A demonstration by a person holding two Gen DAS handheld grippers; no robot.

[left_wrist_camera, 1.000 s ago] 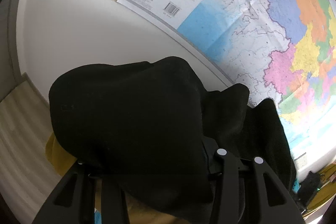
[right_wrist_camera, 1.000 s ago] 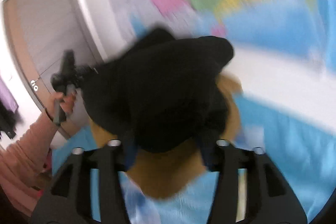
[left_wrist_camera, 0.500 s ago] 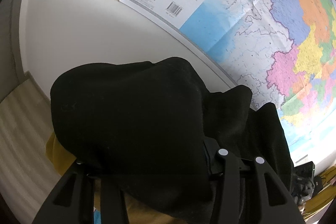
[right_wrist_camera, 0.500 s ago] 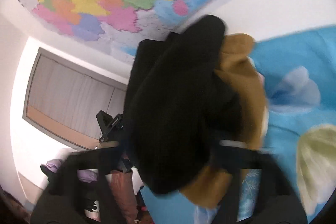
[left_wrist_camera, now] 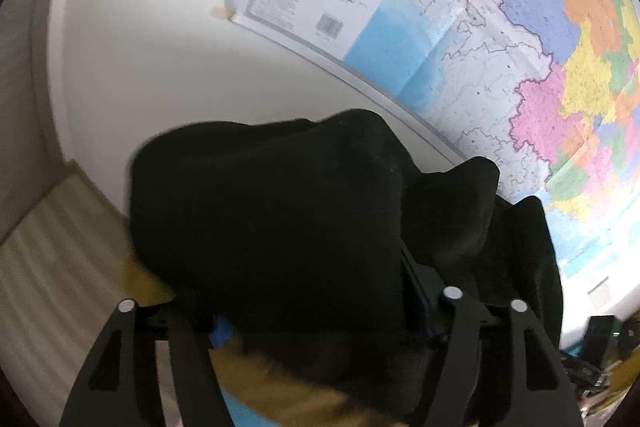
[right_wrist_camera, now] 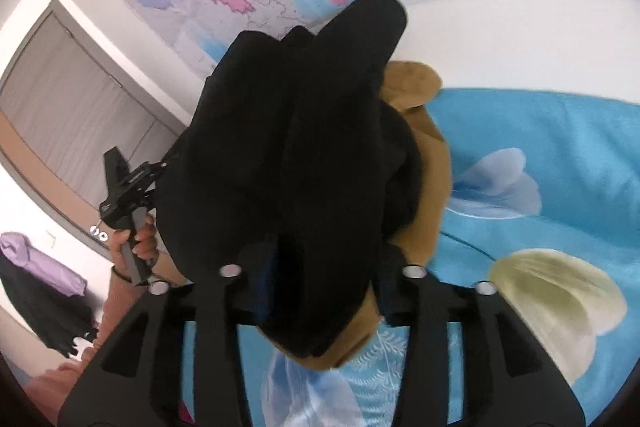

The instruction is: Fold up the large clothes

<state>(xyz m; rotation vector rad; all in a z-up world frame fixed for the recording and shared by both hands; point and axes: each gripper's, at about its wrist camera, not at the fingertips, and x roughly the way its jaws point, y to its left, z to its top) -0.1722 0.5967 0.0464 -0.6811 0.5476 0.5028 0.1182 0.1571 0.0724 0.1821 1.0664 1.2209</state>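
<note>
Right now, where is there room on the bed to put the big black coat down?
The blue flowered bedspread lies bare right of the black coat, from the white wall down past the pale flower prints. Crowded: the middle, where bunched coat fills both grippers' fingers, and the left, by the hand holding the other gripper.

Black garment (left_wrist_camera: 280, 247) drapes over the left tool (left_wrist_camera: 316, 311), hiding its fingertips and any grip; likewise over the right tool (right_wrist_camera: 320, 291). Wall map (left_wrist_camera: 520, 47) runs off the frame's edge, its print too small to read. Dark objects at the lower right remain indistinct.
</note>
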